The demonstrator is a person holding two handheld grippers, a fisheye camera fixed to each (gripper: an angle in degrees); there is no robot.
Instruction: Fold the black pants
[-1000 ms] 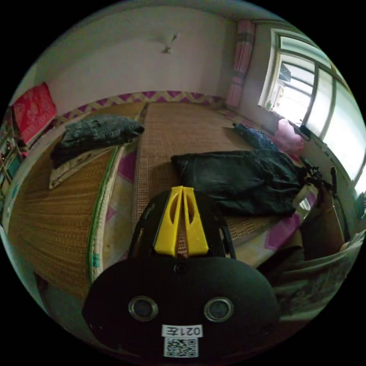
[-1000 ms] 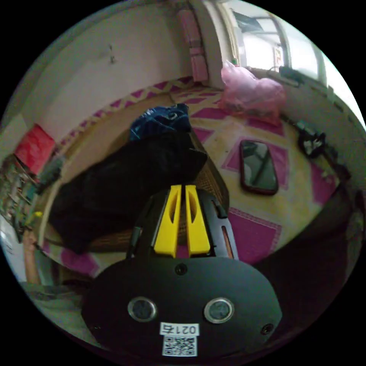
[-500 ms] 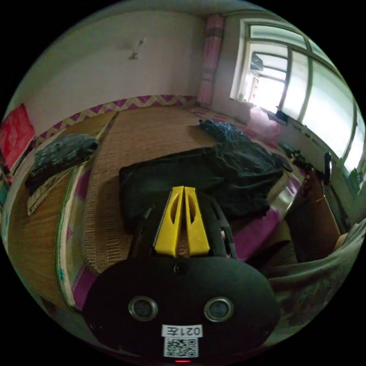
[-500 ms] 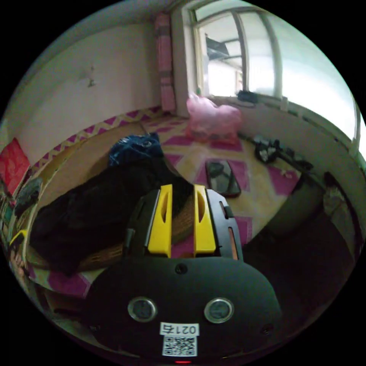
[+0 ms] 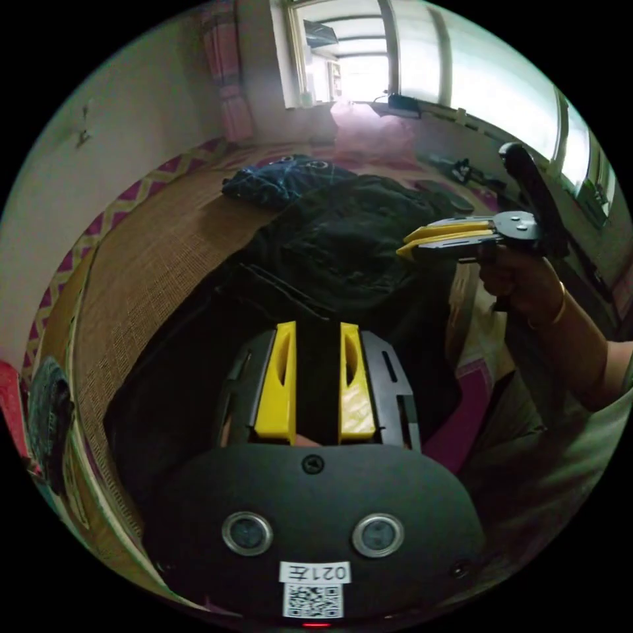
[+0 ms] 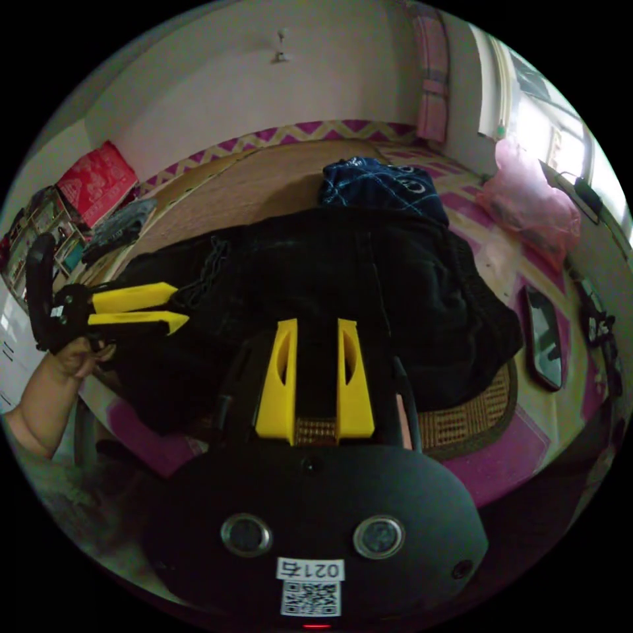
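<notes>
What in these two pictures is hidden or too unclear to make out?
- Black pants, right gripper view: the near edge lies behind the right gripper, so whether its open jaws touch cloth is unclear.
- Left gripper, left gripper view: its body covers the pants' near part.
- Dark blue garment: bunched behind the pants, its kind is unclear.
- Pink bag: contents washed out by window glare.
- Phone: screen dark.

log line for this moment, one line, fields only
task: fold black pants | left gripper: open, over pants | right gripper: open, over pants | grasp: none yet | pants: heaped on woven mat
</notes>
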